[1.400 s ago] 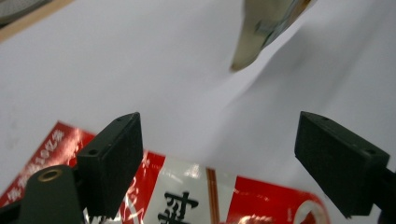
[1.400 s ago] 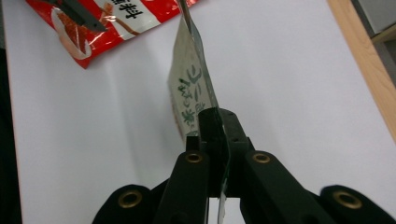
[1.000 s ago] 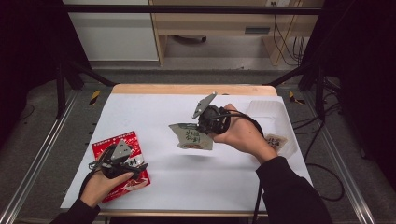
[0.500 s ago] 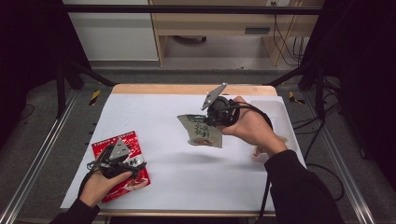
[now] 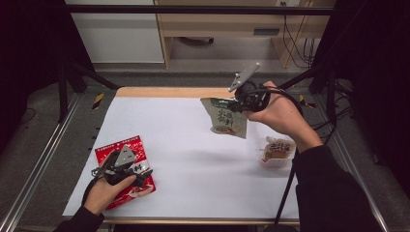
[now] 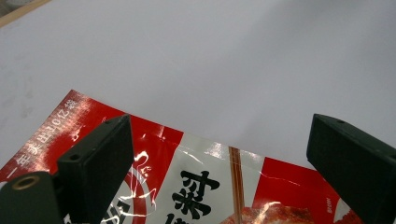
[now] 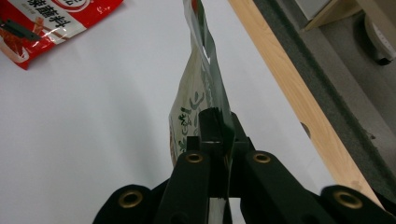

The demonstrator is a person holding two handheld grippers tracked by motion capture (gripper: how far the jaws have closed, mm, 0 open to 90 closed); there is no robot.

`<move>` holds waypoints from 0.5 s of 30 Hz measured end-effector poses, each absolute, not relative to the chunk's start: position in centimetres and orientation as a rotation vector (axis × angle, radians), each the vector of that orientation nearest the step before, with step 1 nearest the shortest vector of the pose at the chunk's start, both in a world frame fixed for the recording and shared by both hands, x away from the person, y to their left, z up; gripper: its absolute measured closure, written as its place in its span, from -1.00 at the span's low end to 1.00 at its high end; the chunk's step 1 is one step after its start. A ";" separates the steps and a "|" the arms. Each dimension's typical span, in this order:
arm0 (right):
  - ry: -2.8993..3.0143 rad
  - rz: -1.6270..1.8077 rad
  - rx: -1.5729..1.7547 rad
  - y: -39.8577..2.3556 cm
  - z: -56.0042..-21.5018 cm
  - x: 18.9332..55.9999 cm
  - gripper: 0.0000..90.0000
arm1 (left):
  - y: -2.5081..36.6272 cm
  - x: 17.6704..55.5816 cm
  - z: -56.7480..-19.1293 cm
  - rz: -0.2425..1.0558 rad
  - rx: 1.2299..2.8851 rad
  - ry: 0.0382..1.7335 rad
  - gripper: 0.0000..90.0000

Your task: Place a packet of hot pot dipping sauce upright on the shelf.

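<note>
In the upper middle of the high view, the right gripper (image 5: 240, 102) has its jaws clenched on the top edge of a green packet (image 5: 225, 118), which hangs above the white bench (image 5: 193, 145). At the lower left, the left gripper (image 5: 140, 175) rests with its jaws released over a red packet (image 5: 109, 150) lying flat on the bench.

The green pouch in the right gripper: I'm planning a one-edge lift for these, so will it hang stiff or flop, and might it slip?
The green pouch hangs from the right gripper, pinched at one edge and keeping its flat shape, so probably light and only mildly floppy. Its glossy film looks slippery; the thin sealed edge between the shut jaws could slide if swung.
</note>
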State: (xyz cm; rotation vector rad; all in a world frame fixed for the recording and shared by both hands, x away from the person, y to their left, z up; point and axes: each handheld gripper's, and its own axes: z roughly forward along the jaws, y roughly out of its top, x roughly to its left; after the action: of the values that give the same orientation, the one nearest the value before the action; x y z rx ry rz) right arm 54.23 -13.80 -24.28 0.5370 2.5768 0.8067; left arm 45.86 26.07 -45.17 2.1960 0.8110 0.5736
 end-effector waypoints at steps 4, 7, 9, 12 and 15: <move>2.549 0.840 0.558 -15.3 -23.7 54.2 1.00 | 26.1 45.9 -45.3 0.581 2.199 0.818 -0.84; 2.529 0.862 0.577 -16.1 -23.4 54.1 1.00 | 26.1 45.8 -45.2 0.581 2.200 0.818 -0.84; 2.520 0.862 0.577 -16.6 -23.1 53.9 1.00 | 26.1 45.8 -45.3 0.582 2.203 0.815 -0.84; 2.505 0.861 0.587 -17.4 -22.6 53.8 1.00 | 26.0 45.8 -45.3 0.585 2.206 0.811 -0.84; 2.489 0.865 0.595 -18.3 -22.2 53.7 1.00 | 26.0 45.8 -45.3 0.586 2.206 0.811 -0.84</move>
State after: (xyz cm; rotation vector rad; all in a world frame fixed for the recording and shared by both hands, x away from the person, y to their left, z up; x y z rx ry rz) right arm 53.69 -18.29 -22.21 0.5953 2.4891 0.8648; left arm 45.80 26.04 -45.27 2.2062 0.8109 0.5858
